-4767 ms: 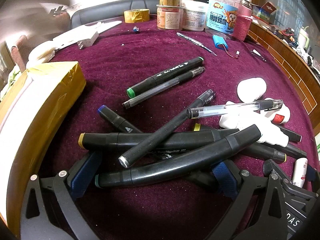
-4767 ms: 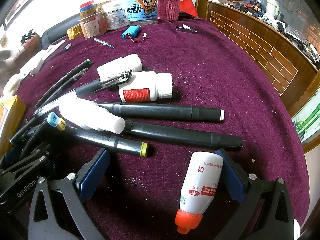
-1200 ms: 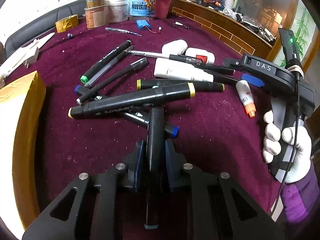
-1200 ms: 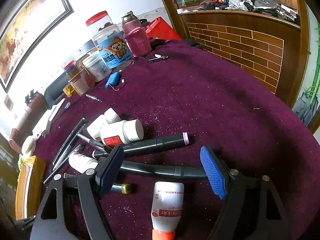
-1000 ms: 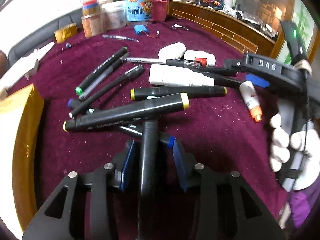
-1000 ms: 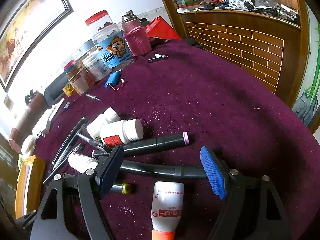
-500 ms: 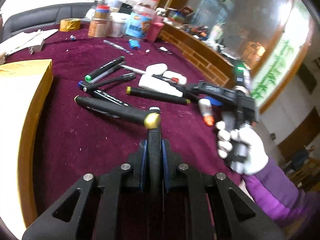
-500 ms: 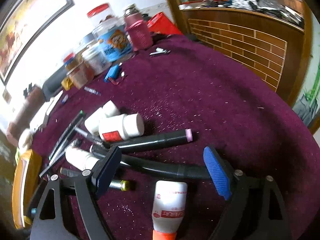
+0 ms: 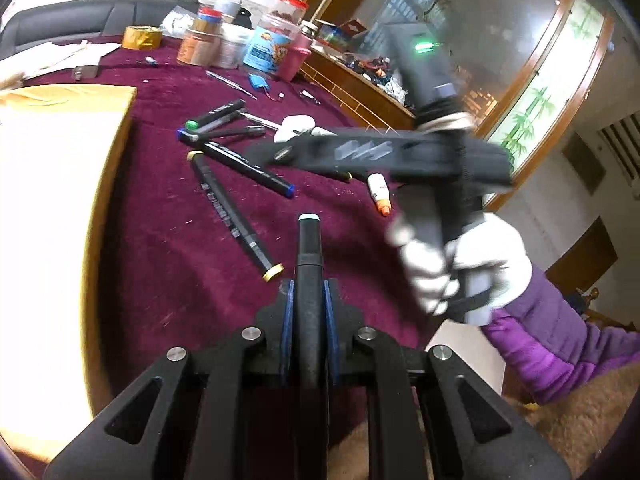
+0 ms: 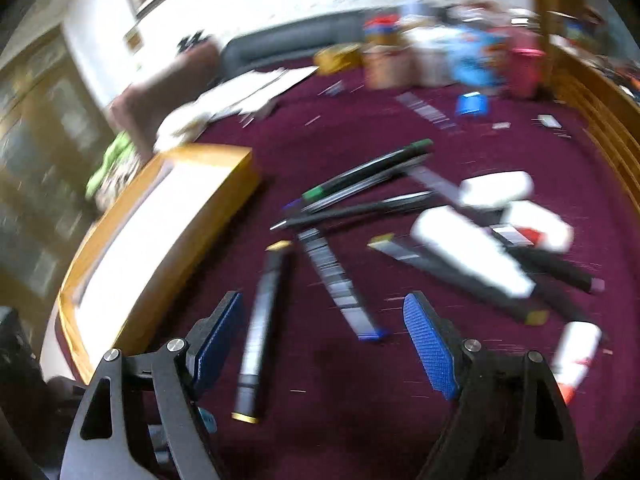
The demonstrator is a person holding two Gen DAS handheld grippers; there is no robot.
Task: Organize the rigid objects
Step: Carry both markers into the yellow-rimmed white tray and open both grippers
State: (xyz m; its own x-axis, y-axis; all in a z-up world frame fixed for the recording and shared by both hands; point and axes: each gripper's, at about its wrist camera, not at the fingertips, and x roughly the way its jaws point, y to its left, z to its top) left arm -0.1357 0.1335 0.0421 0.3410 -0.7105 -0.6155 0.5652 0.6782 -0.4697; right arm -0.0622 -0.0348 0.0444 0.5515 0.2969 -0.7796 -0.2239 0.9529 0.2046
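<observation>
Left wrist view: the left hand-held gripper (image 9: 308, 300) is clamped on a black marker (image 9: 309, 264), its blue pads pressed to either side of the barrel, and the marker points toward 12 o'clock with its pale cap end raised over the maroon table (image 9: 168, 264). At 10 o'clock from that tip a yellow-capped marker (image 9: 234, 212) lies flat on the cloth, and beyond it a blue-capped marker (image 9: 244, 162) crosses toward a green-capped marker (image 9: 214, 116). A tan cardboard box (image 9: 60, 208) fills the 9 o'clock side. At 2 o'clock a white-gloved hand (image 9: 460, 272) grips the handle of the right hand-held gripper (image 9: 384, 156), which shows side-on and blurred, so its fingertips cannot be made out there. A small white bottle with an orange tip (image 9: 379, 193) lies just under that device. Jars and tape rolls (image 9: 240, 44) stand at the far table edge near 12 o'clock. In the right wrist view, heavily blurred, the right hand-held gripper (image 10: 322, 346) is spread wide and holds nothing; the yellow-capped marker (image 10: 262, 332) lies between its pads toward the left one, not touching, and white bottles (image 10: 472, 256) lie at 2 o'clock
</observation>
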